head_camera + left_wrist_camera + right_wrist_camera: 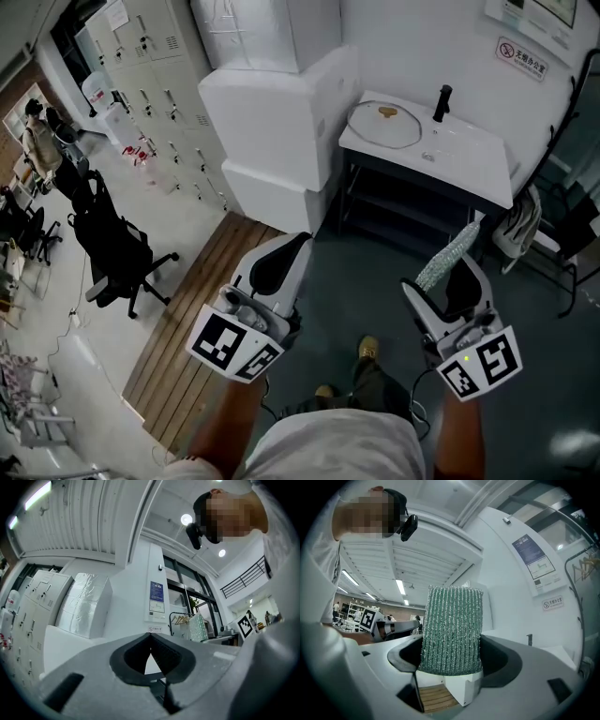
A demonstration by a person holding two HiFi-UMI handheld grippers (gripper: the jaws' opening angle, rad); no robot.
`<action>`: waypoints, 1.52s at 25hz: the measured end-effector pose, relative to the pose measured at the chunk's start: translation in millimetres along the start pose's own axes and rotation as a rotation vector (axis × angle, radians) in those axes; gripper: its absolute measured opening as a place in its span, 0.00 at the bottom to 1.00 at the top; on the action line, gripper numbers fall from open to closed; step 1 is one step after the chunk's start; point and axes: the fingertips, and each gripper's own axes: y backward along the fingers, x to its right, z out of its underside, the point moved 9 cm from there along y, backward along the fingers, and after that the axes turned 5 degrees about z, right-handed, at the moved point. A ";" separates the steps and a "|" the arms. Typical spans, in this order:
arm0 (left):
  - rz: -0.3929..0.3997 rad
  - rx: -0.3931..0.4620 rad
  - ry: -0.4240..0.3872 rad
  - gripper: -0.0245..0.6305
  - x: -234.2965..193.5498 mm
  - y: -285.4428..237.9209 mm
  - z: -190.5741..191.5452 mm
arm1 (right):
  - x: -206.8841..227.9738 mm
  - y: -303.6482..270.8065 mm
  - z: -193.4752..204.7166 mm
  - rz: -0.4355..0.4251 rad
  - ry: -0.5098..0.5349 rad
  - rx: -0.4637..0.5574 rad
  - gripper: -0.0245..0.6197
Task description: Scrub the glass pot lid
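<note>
The glass pot lid, round with a tan knob, lies flat on a white table far ahead. My left gripper is shut with nothing between its jaws; in the left gripper view its fingertips meet. My right gripper is shut on a green scrub sponge, which sticks up past the jaws. Both grippers hang well short of the table, over the dark floor.
A black faucet stands on the table beside the lid. Large white foam boxes are stacked left of the table. A wooden floor strip and an office chair lie to the left. A bag hangs at the table's right end.
</note>
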 end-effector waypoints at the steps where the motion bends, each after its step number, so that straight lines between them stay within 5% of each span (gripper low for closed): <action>1: 0.000 -0.002 -0.001 0.06 -3.3 -3.9 1.5 | 3.6 -3.4 1.1 0.001 -0.001 0.002 0.58; 8: -0.001 -0.021 -0.022 0.06 -30.3 -56.1 12.9 | 52.5 -38.9 7.2 -0.002 -0.013 0.024 0.58; 27: -0.098 -0.075 -0.032 0.06 -111.0 -270.5 69.4 | 268.6 -165.9 21.5 -0.090 0.009 -0.005 0.58; 38: -0.131 -0.107 -0.039 0.06 -150.5 -326.5 88.5 | 319.3 -217.1 32.7 -0.113 0.001 -0.017 0.58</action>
